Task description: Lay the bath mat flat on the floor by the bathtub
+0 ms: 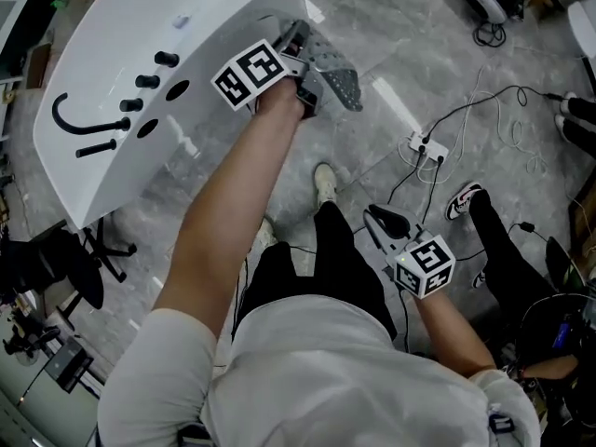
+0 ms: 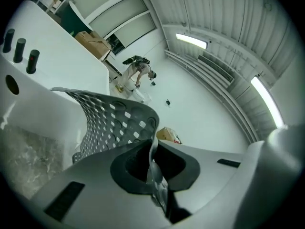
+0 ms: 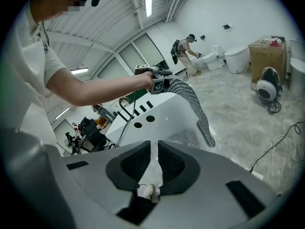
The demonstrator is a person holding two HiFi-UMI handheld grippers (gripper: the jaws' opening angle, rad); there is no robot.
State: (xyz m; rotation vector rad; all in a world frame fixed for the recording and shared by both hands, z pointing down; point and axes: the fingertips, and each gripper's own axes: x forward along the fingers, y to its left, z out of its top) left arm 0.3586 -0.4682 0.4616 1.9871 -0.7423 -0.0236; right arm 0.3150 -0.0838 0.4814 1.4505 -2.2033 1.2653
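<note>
My left gripper (image 1: pixel 307 56) clamps 1 edge of the grey perforated rubber bath mat (image 1: pixel 341 82), which dangles beside the white bathtub (image 1: pixel 112 35). My right gripper (image 1: pixel 382 220) is closed and empty. Risk: with a 1-edge grip, the mat may fold when it lands.

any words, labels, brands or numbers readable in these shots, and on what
No readable text anywhere.
Left marker cube: only black-and-white square patterns, no letters.
Right marker cube: the same.
Cardboard box: any print too blurred to read.
</note>
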